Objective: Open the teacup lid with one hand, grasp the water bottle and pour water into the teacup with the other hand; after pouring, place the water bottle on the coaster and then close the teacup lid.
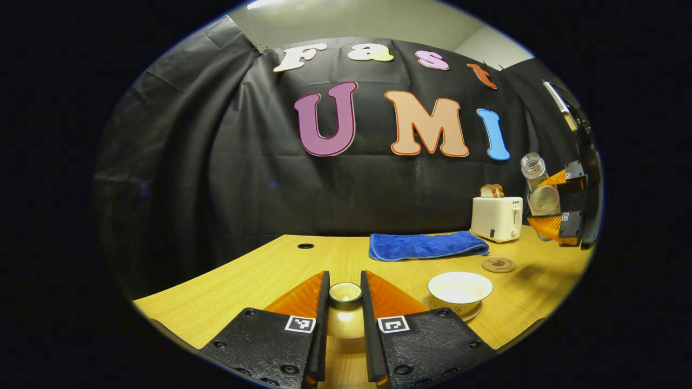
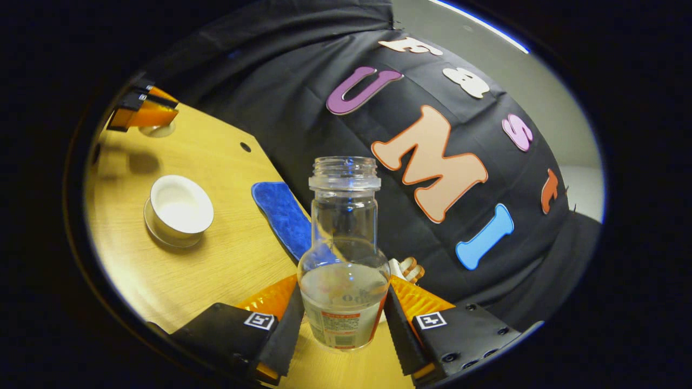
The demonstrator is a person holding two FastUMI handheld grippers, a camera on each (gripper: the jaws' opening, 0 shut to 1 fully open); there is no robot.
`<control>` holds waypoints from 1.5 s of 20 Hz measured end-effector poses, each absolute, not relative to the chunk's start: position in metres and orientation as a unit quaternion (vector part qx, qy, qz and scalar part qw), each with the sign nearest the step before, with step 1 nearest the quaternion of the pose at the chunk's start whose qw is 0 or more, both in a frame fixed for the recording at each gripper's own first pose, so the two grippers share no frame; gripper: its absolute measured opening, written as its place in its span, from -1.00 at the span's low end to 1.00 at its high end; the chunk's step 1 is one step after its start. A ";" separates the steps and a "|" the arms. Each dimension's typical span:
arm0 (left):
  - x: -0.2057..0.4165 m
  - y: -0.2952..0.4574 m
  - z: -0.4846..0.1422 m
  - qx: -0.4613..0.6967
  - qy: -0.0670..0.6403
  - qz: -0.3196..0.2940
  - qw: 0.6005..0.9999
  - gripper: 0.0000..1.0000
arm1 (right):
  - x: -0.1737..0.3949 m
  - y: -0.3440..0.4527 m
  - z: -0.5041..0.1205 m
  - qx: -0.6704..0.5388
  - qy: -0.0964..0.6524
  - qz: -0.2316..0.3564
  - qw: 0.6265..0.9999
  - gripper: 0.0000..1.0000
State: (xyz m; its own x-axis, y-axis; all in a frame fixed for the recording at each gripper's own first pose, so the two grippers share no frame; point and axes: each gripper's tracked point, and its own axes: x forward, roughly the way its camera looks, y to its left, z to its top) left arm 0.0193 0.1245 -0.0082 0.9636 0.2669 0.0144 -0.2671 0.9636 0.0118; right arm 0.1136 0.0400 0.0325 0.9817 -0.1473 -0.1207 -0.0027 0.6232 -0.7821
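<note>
Lid (image 1: 345, 294) sits clamped between the two fingers of our left gripper (image 1: 344, 302), which are drawn in close on either side of its knob, low over the counter (image 1: 259, 275). In the left gripper view the teacup (image 1: 459, 290) stands open on its saucer (image 1: 476, 312), just to the right of that gripper, its white inside bare to the light. Beyond the teacup lies the round coaster (image 1: 498, 265), with nothing on it, and behind that a folded blue cloth (image 1: 427, 246) and a white toaster (image 1: 496, 218) with bread in its slots.

Our right gripper (image 2: 343, 313) has its fingers pressed on both sides of the bottle (image 2: 344, 259), low on its wide body near the label. The bottle has no cap, and clear water fills roughly its lower part. In the left gripper view we see the bottle (image 1: 539, 195) lifted well above the counter, to the right of the toaster, held near upright with a slight lean, and the right gripper (image 1: 549, 208) around it.

From the right gripper view the teacup (image 2: 180, 208) lies off to the left on the counter (image 2: 216, 254), well apart from the bottle, the blue cloth (image 2: 281, 216) between them, and the left gripper (image 2: 141, 114) farther off with the lid (image 2: 157, 129) under it. We cannot tell whether the teacup holds any water.
</note>
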 end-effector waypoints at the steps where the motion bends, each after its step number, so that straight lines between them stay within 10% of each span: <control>1: 0.019 0.125 -0.009 0.007 -0.006 0.135 0.991 -0.46 | 0.115 0.046 0.023 -0.442 0.091 -0.035 0.892 0.58; 30: 0.020 0.125 -0.008 0.007 -0.006 0.134 0.991 -0.46 | 0.137 0.087 -0.007 -0.772 0.037 0.011 0.634 0.58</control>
